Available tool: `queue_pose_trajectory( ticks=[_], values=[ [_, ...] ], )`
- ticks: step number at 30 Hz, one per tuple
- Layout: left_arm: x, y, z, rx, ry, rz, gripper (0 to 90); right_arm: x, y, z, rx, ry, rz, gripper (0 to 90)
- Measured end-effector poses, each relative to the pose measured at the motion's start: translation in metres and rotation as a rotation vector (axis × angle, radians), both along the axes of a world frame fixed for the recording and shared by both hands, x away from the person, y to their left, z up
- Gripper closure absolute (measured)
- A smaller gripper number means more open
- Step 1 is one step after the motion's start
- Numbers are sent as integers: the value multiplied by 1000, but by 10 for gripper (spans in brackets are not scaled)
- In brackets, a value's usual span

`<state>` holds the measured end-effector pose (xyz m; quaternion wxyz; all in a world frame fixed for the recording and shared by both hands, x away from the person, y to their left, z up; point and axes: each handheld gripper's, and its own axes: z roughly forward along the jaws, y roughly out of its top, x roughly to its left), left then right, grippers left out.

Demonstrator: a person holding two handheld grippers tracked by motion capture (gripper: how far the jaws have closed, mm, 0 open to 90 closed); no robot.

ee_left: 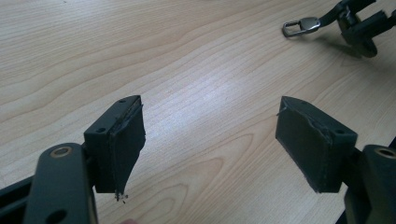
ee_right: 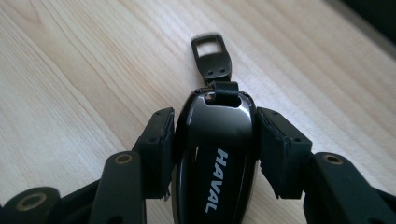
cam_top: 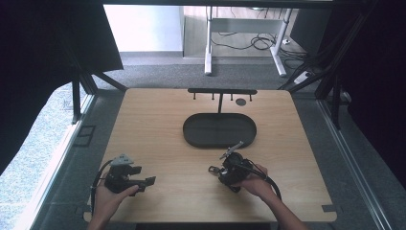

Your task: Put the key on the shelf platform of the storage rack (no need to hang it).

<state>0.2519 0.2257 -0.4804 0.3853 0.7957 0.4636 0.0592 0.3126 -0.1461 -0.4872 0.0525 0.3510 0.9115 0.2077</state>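
Soft daylight from above; dark surroundings, pale glare on wood, slight blur.

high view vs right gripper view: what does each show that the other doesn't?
High view alone: the black oval tray, the hook rack behind it, the left gripper with its jaws apart and nothing between them, both forearms, and the floor beyond the table.

Right gripper view alone: the white HAVAL lettering on the car key fob, its strap and the metal loop, and both pads pressing the fob's sides.

Both: the right gripper shut on the fob, over the wooden table.
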Motion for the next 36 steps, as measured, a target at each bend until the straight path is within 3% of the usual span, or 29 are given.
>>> queue_pose_trajectory(
  ticks=[8,10,16,36],
  values=[
    [0,0,0,1,1,0,242,3,-7,16,50,-21,-5,499],
    [0,0,0,1,1,0,242,4,-9,24,62,-50,-10,499],
    [0,0,0,2,0,-2,242,5,-12,37,89,-75,-15,499],
    [0,0,0,2,2,-5,242,14,-18,60,116,-134,-36,499]
  ],
)
